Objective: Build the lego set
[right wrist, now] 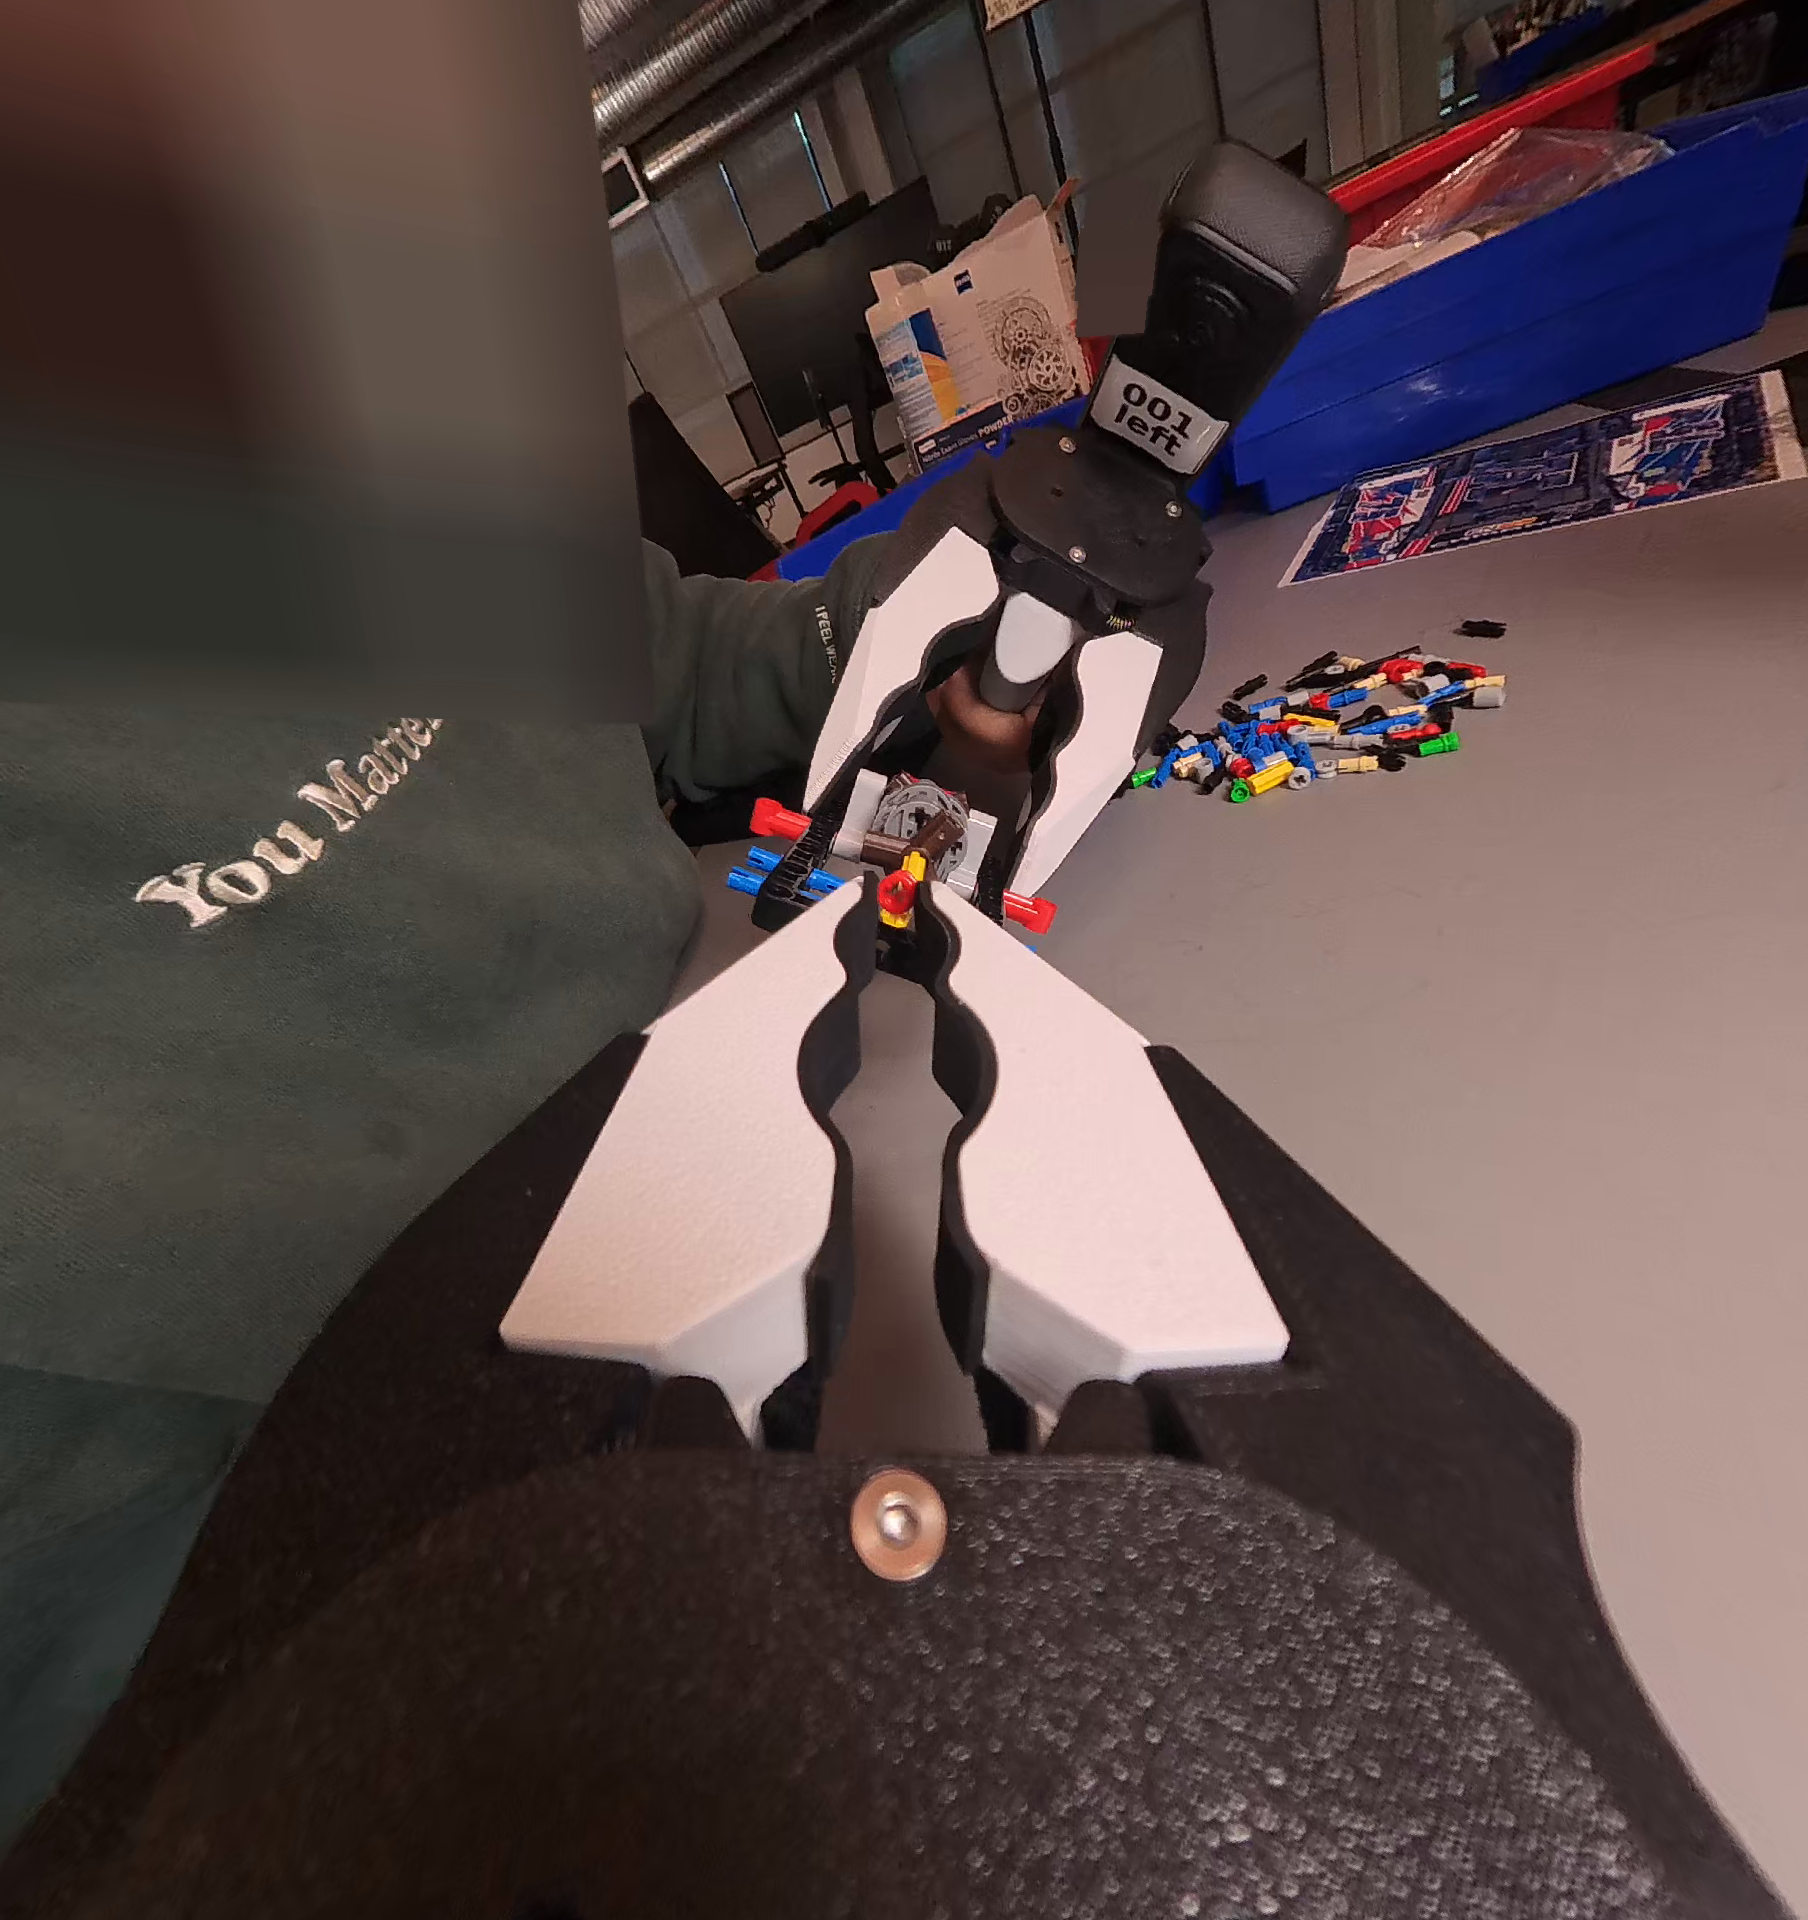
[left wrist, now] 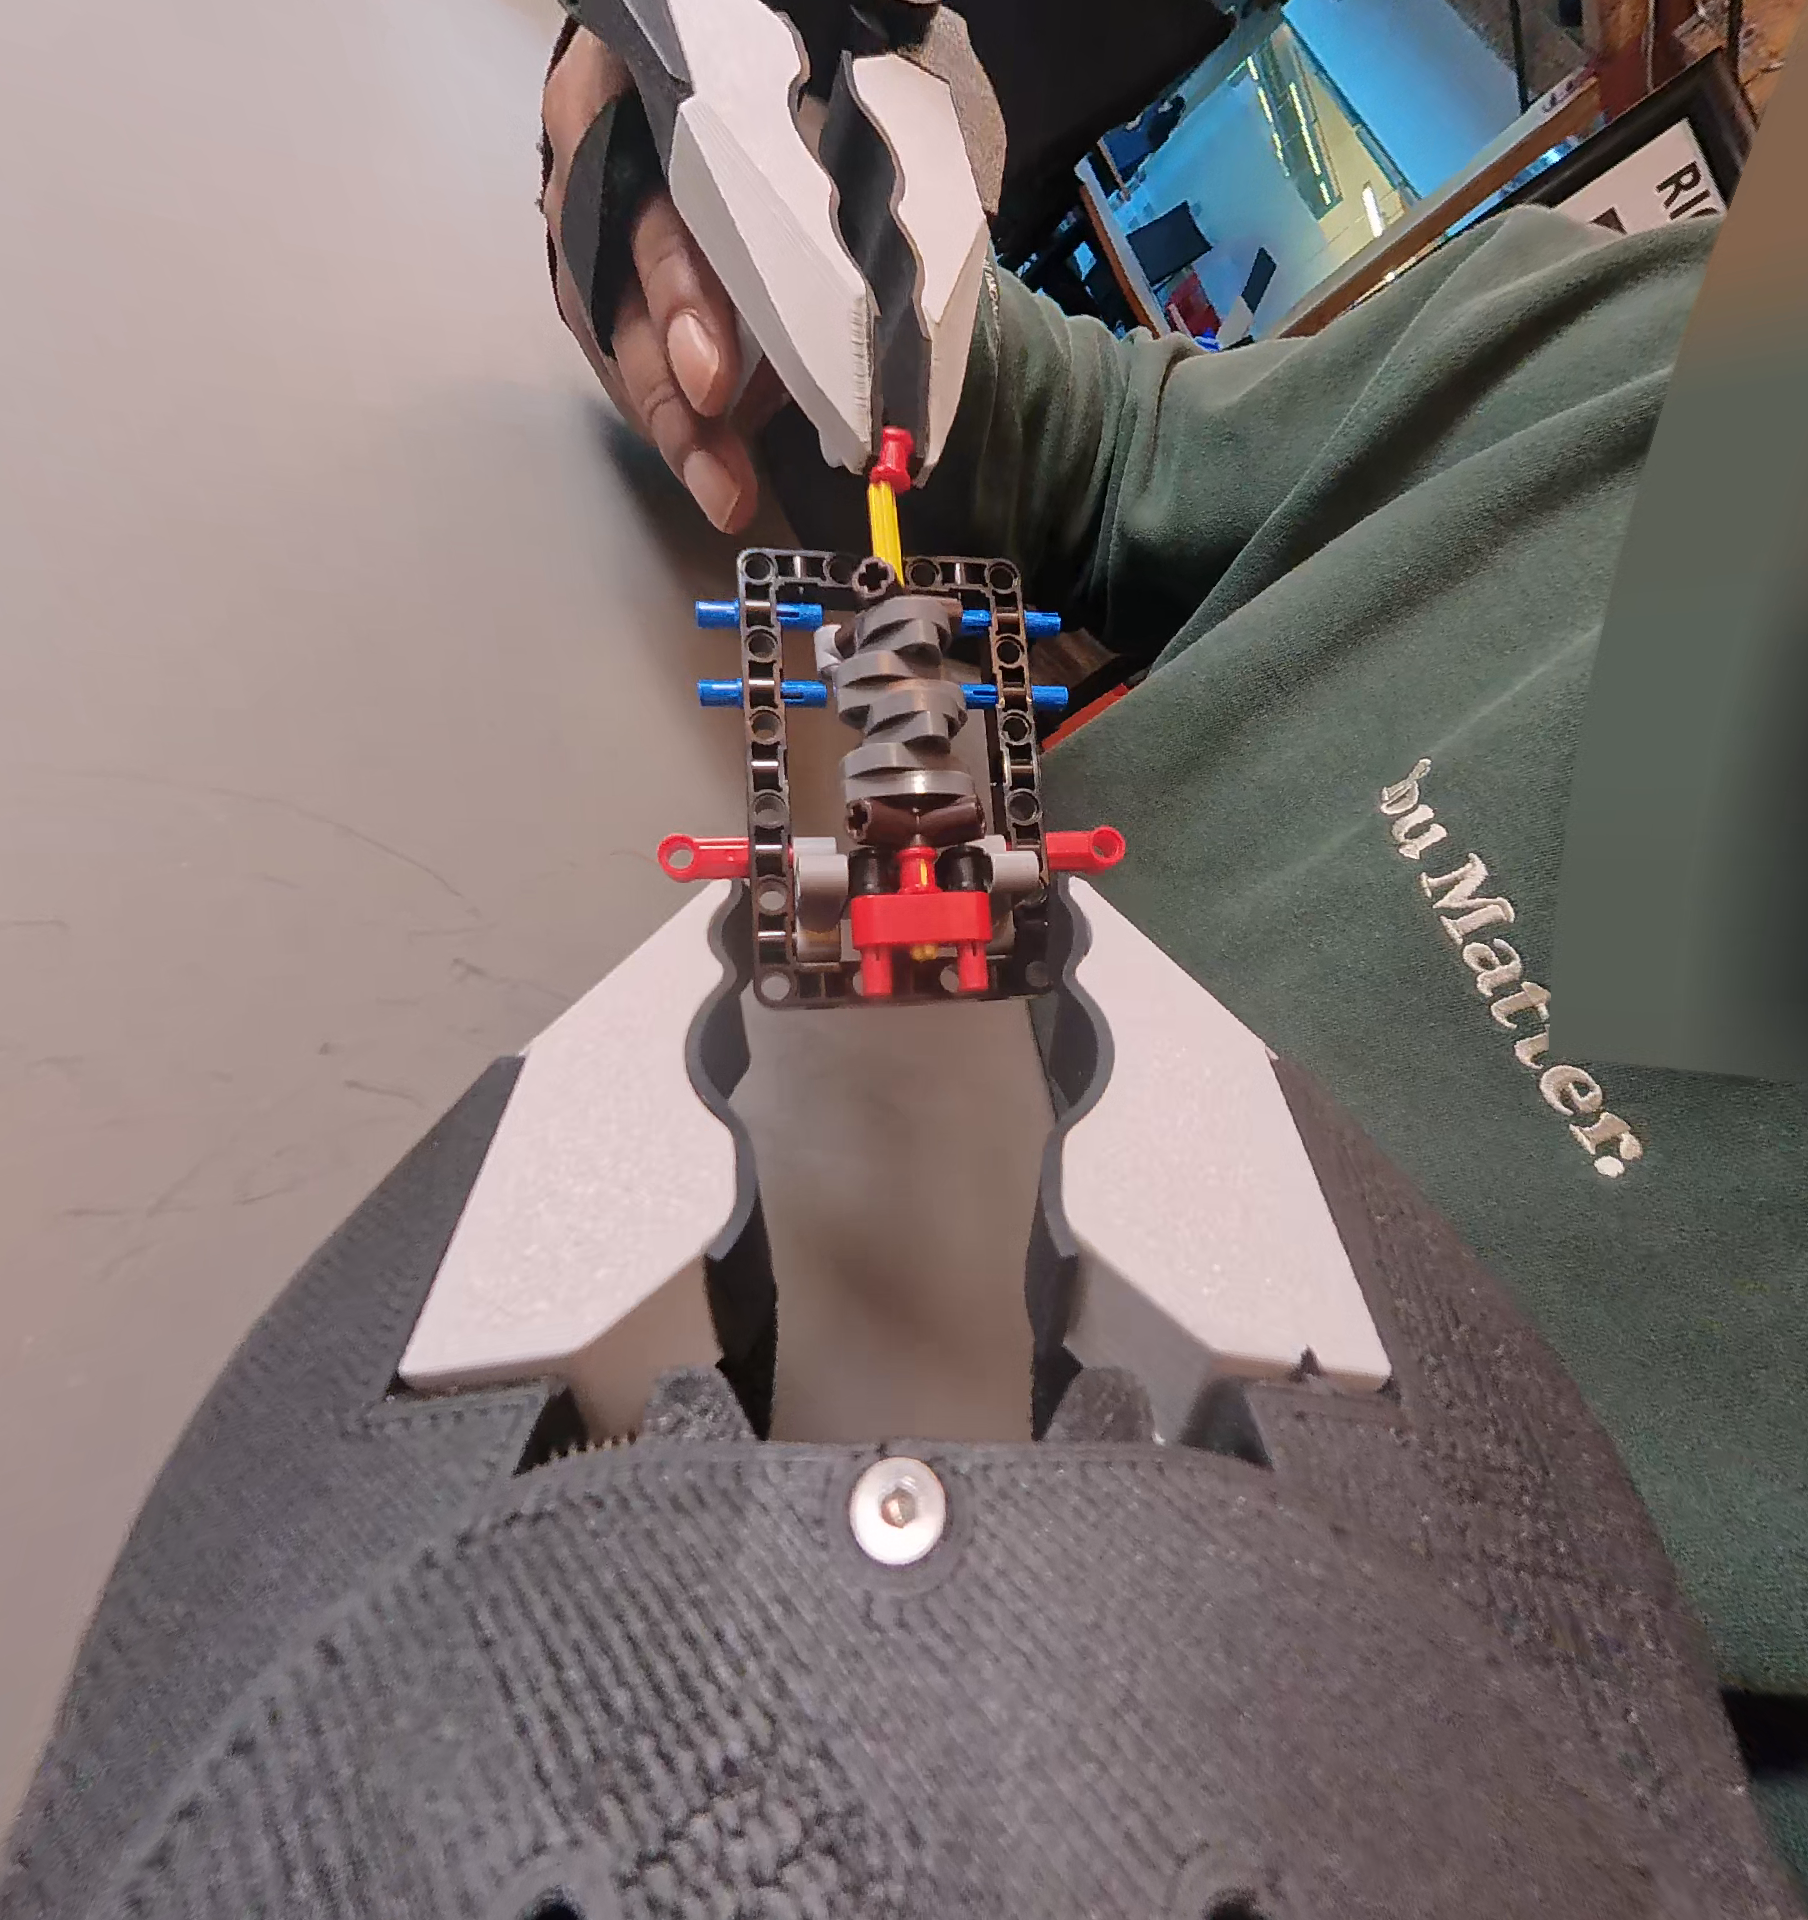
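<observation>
My left gripper (left wrist: pixel 895 914) is shut on the near end of a black rectangular lego frame (left wrist: pixel 765 769). The frame holds grey crank pieces (left wrist: pixel 895 691), blue pins (left wrist: pixel 723 613) and red parts (left wrist: pixel 915 920). It is held above the grey table. A yellow axle (left wrist: pixel 884 520) with a red end piece (left wrist: pixel 893 457) sticks out of the frame's far end. My right gripper (left wrist: pixel 887 452) comes from above and is shut on that red end piece. In the right wrist view my right gripper (right wrist: pixel 897 896) pinches the red and yellow end (right wrist: pixel 895 896), and the left gripper (right wrist: pixel 921 821) holds the frame behind it.
A pile of loose lego pieces (right wrist: pixel 1326 727) lies on the grey table (right wrist: pixel 1399 1039) to the right. A printed instruction sheet (right wrist: pixel 1544 483) and blue bins (right wrist: pixel 1502 343) lie farther back. A person's green sweatshirt (right wrist: pixel 256 935) fills the left side, close to both grippers. About 8 centimetres separates my left fingertips from my right.
</observation>
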{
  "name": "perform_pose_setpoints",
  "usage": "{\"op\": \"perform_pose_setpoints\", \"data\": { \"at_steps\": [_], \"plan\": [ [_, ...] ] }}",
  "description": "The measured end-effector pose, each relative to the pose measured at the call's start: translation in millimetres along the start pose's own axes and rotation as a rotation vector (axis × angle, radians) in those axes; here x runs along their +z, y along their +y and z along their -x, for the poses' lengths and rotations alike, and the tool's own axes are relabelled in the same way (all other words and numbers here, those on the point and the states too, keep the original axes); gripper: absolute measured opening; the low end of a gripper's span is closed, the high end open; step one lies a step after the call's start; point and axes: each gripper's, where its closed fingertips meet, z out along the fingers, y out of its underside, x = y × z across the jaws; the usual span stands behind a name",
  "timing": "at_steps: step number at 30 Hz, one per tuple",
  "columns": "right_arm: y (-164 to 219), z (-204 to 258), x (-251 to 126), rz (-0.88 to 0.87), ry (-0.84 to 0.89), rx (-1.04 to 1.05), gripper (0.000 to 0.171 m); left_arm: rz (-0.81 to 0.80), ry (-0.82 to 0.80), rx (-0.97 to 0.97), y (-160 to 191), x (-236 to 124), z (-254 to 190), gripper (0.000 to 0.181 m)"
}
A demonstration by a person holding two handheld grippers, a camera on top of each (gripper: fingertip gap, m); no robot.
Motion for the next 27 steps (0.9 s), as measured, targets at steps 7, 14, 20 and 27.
{"op": "perform_pose_setpoints", "data": {
  "at_steps": [7,14,20,27],
  "plan": [
    [-1.9,2.0,-0.1,-0.015,-0.004,-0.014,0.005,-0.014,0.054,-0.024,-0.2,2.0,-5.0,0.056],
    [-8.6,5.1,-0.5,-0.066,-0.027,-0.007,0.005,-0.044,0.108,-0.040,-4.1,2.5,-11.8,0.056],
    [-11.2,7.2,-1.1,-0.083,-0.028,-0.027,0.005,-0.071,0.162,-0.064,-6.7,2.0,-15.9,0.056],
    [-16.9,9.0,2.2,-0.124,-0.019,-0.049,0.004,-0.087,0.209,-0.068,-9.2,4.7,-21.4,0.056]
  ]
}}
